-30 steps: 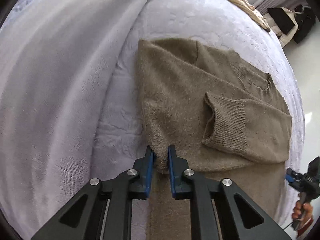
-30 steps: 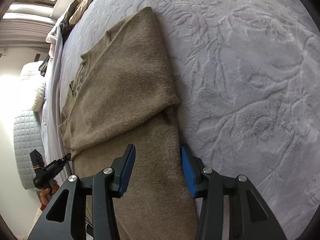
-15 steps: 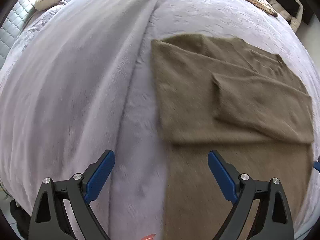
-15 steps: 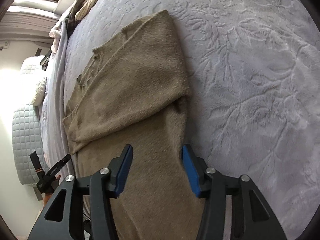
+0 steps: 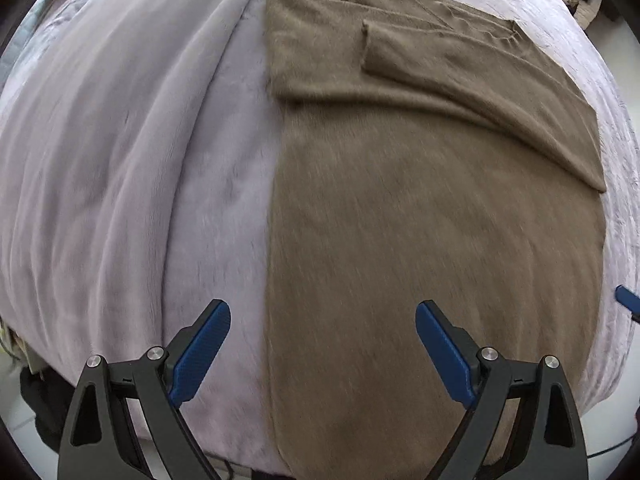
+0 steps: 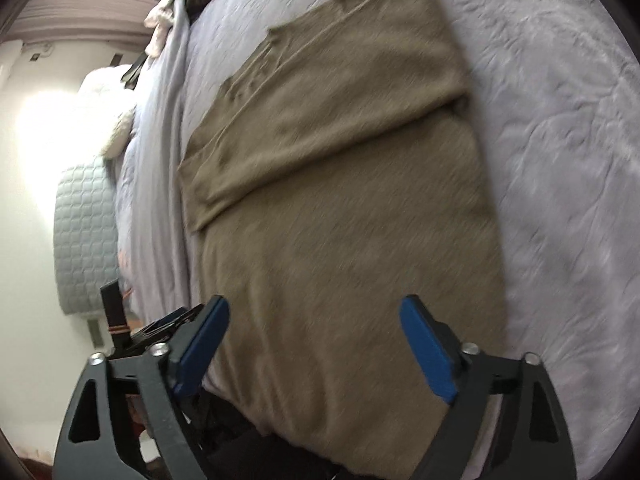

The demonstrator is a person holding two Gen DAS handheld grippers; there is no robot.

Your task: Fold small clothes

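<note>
Here the left gripper gapes empty while the right gripper is opening above the sweater.

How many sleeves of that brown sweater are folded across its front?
2. One sleeve lies on top, slanting across the chest of the sweater, its cuff toward the left edge. The other sleeve lies beneath it, partly covered, near the collar.
</note>
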